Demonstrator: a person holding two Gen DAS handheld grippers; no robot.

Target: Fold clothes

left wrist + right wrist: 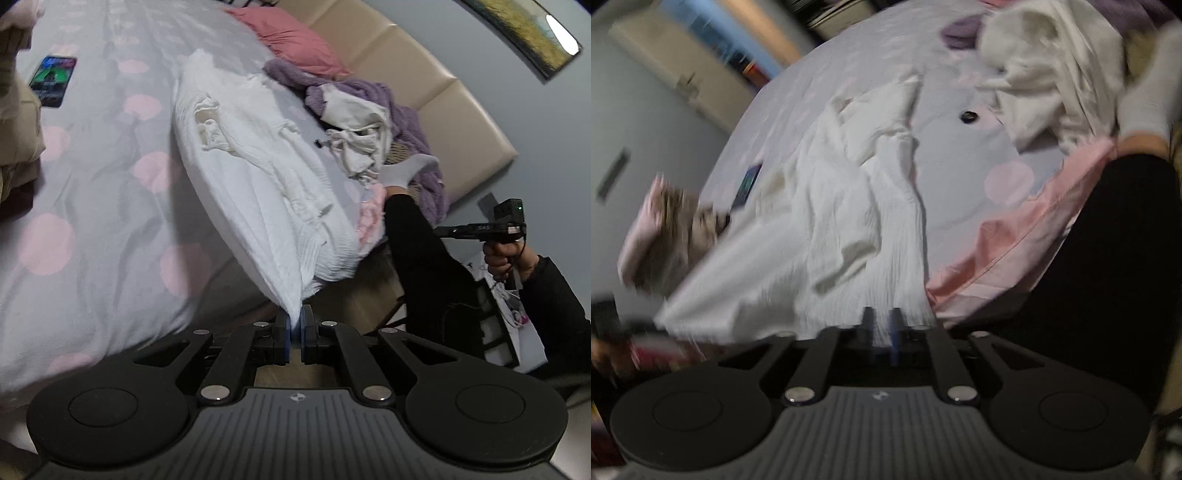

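A white crinkled garment point(266, 177) lies stretched across the bed toward its near edge. My left gripper point(294, 328) is shut on one corner of its hem, the cloth pulled taut up from the pads. My right gripper point(882, 332) is shut on another part of the same white garment point(849, 206); that view is motion-blurred. In the left wrist view the right gripper's body point(491, 225) shows in the person's hand at the far right, off the bed, its fingertips hidden.
The bed's grey sheet with pink dots point(92, 184) fills the left. A phone point(53, 79) lies on it far left. A pile of white and purple clothes point(369, 125) and a pink pillow point(291, 37) sit by the beige headboard point(424, 81). The person's black-clad leg point(421, 251) is at the right.
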